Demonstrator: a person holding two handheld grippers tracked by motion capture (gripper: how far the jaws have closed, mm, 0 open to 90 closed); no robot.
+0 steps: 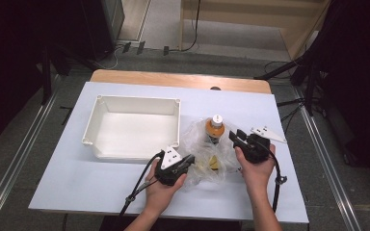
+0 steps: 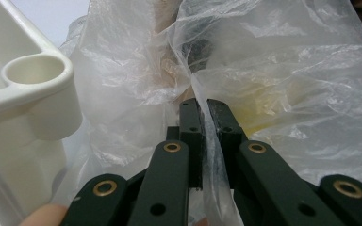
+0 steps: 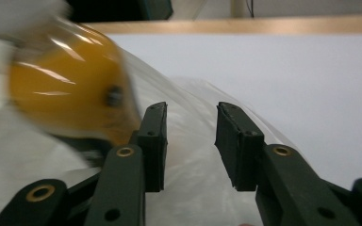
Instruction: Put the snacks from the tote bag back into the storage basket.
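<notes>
Bag [image 1: 207,154]: clear plastic, crumpled on the counter [image 1: 77,178], just right of the white bin [image 1: 137,126]. Contents: orange bottle [image 1: 215,130], upright, white cap; a yellow item beside it, unclear. Left hand-held gripper [image 2: 202,117]: jaws pressed together, pinching a fold of the bag's film. Right hand-held gripper [image 3: 188,141]: jaws spread, beside the bottle, film between them but not pressed. Progress, as judged: bag held on one side, bottle not yet out; bin stood empty.
</notes>
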